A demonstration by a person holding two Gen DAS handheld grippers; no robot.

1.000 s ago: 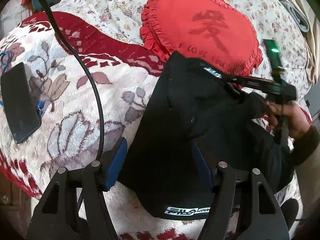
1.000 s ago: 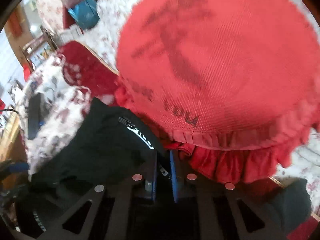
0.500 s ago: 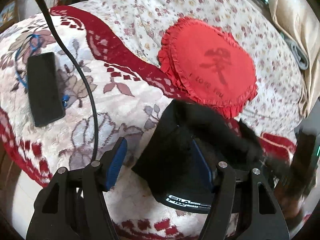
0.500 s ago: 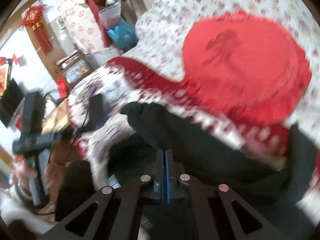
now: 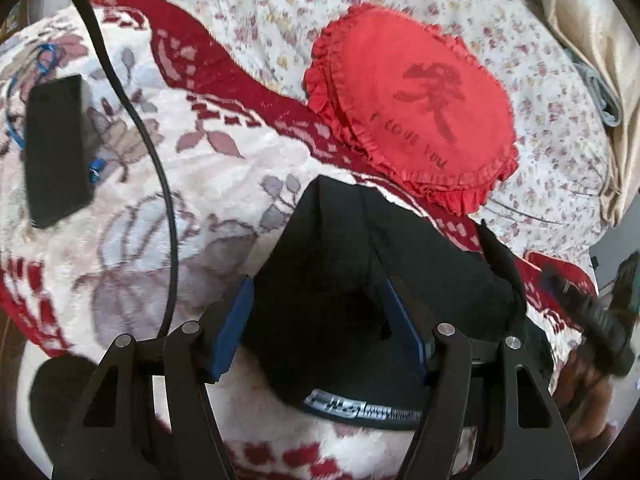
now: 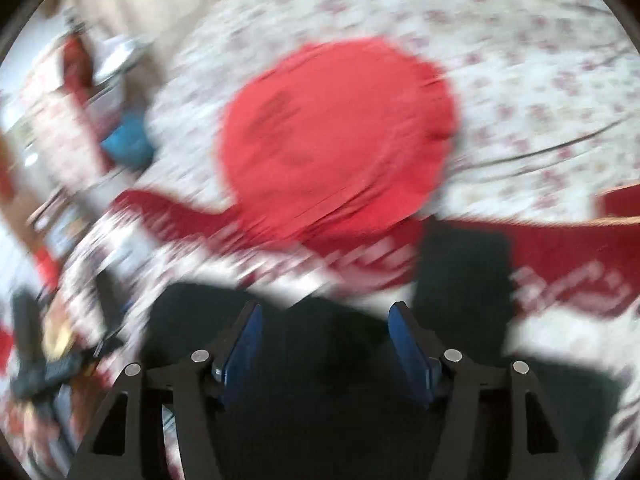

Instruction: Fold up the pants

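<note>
The black pants (image 5: 360,272) lie folded in a compact bundle on the floral blanket, waistband lettering (image 5: 360,410) toward me. My left gripper (image 5: 316,324) is open, its blue pads on either side of the bundle's near part, above it. My right gripper (image 6: 324,336) is open and empty above the pants (image 6: 328,400); that view is motion-blurred. The right gripper also shows in the left wrist view (image 5: 588,312), off the bundle's right side in a hand.
A red heart-shaped cushion (image 5: 416,120) lies just beyond the pants. A black phone (image 5: 54,148) and a black cable (image 5: 160,168) lie on the blanket (image 5: 208,168) at the left. A beige curtain (image 5: 600,40) hangs at the far right.
My right gripper, shut on the pants a second ago, has opened and let go and pulled back to the right. The pants now lie in a tighter bundle. My left gripper stays open.
</note>
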